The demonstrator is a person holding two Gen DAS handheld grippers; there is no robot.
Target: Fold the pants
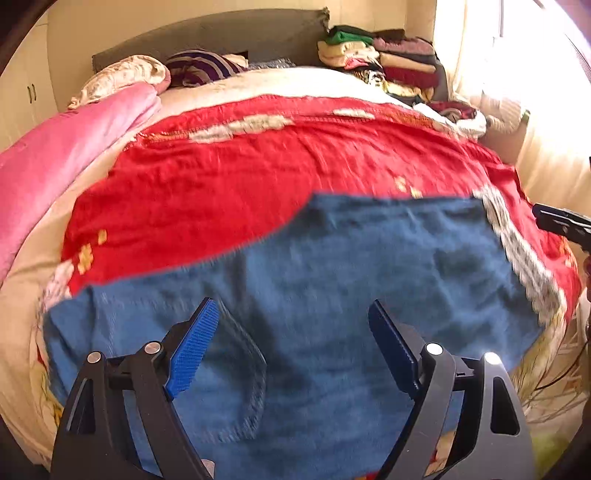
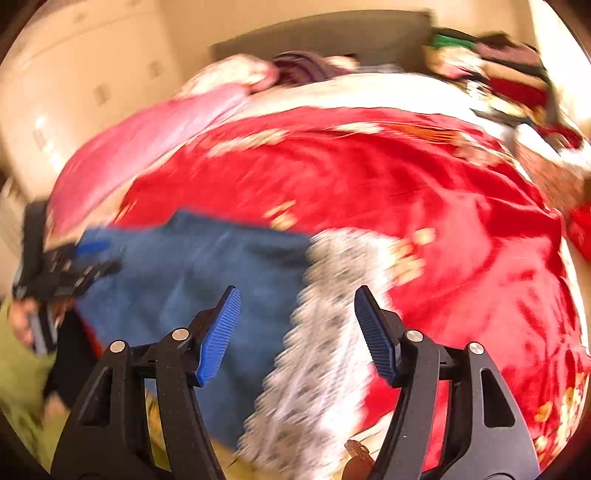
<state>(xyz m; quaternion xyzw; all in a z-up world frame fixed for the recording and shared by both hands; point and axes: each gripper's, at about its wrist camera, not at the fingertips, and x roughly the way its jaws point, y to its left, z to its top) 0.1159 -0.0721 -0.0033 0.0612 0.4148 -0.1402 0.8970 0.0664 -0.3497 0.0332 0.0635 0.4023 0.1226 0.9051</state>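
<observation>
Blue denim pants [image 1: 332, 258] lie flat on a red blanket [image 1: 258, 173] spread over the bed, with a stitched back pocket [image 1: 236, 373] facing up. My left gripper [image 1: 293, 306] hangs over the pants near that pocket, open, with nothing between its blue pads. In the blurred right wrist view, my right gripper [image 2: 296, 295] is open and empty above the right edge of the pants [image 2: 207, 266] and the blanket's grey-white patterned border [image 2: 325, 332]. Each gripper appears in the other's view: the right gripper [image 1: 561, 221] at the far right, the left gripper [image 2: 81, 258] at the far left.
A pink quilt [image 1: 66, 155] lies along the bed's left side, with pillows [image 1: 125, 74] by the grey headboard [image 1: 221, 33]. A stack of folded clothes [image 1: 384, 59] sits at the back right corner. Cream cupboards [image 2: 74, 74] stand at left, a bright curtain [image 1: 517, 74] at right.
</observation>
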